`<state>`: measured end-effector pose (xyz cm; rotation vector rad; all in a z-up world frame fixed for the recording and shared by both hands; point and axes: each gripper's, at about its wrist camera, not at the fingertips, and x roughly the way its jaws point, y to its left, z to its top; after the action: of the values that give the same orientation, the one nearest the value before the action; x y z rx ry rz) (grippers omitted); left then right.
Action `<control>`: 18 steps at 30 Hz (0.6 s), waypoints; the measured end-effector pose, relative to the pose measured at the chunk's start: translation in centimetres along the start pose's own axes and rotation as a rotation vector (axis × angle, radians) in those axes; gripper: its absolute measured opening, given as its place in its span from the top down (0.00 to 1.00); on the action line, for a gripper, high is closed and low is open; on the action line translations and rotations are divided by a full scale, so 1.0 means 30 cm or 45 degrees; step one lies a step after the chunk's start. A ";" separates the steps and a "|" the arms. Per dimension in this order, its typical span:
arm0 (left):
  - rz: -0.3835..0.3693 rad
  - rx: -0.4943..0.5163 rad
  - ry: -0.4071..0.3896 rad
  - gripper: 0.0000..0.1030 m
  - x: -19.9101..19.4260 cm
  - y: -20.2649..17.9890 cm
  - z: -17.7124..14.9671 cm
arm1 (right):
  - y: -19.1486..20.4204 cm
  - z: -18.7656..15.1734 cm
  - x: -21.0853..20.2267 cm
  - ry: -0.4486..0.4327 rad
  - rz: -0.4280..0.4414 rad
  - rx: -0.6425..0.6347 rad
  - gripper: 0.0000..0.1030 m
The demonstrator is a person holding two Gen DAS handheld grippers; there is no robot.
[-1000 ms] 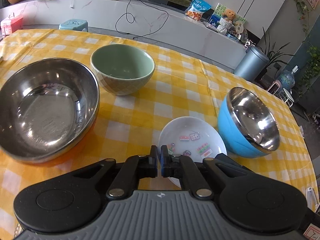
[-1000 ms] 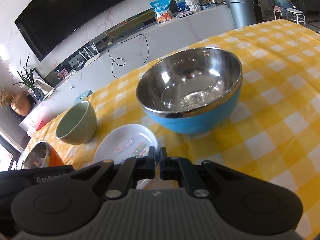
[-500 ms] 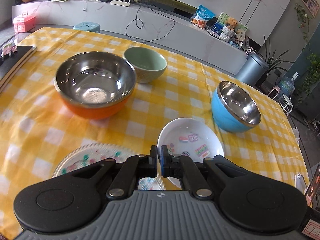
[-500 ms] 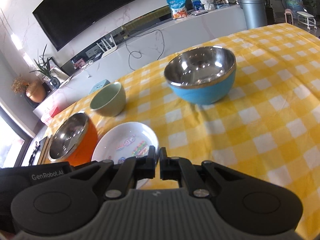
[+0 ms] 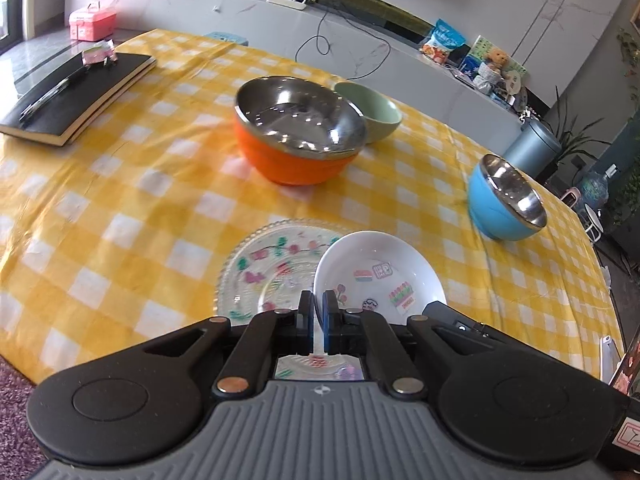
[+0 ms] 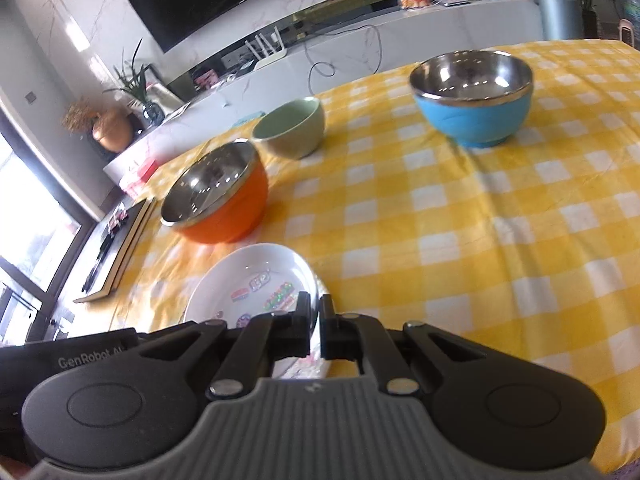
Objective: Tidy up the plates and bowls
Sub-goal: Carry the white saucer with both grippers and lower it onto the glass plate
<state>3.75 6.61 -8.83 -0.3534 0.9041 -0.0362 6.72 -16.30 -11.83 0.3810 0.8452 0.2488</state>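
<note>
A white dish with cartoon stickers (image 5: 378, 276) (image 6: 256, 284) hangs between both grippers above the yellow checked tablecloth (image 5: 160, 200). My left gripper (image 5: 318, 300) is shut on its left rim. My right gripper (image 6: 315, 308) is shut on its right rim. Under the dish's left side lies a clear glass plate with coloured flowers (image 5: 268, 268). Farther back stand an orange steel-lined bowl (image 5: 300, 140) (image 6: 222, 200), a green bowl (image 5: 372, 112) (image 6: 292, 128) right behind it, and a blue steel-lined bowl (image 5: 506, 204) (image 6: 474, 96) off to the right.
A black notebook with a pen (image 5: 76, 92) (image 6: 120, 248) lies at the table's far left. A pink box (image 5: 92, 20) sits on the bench behind. The table's near edge and a purple rug (image 5: 16, 420) show at lower left.
Both grippers have pulled back toward the near edge with the white dish held between them. The bowls have receded, and the glass plate has come into view under the dish.
</note>
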 end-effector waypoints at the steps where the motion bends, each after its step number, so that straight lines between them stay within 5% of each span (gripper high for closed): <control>1: 0.007 0.000 0.004 0.96 -0.002 0.017 -0.005 | 0.009 -0.005 0.005 0.007 0.005 -0.007 0.99; 18: 0.054 -0.014 0.067 0.96 0.047 0.100 -0.030 | 0.078 -0.040 0.105 0.100 -0.028 -0.080 0.99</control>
<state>3.59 8.95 -11.35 -0.3448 0.9636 -0.0010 7.67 -12.78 -13.70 0.3048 0.9160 0.2701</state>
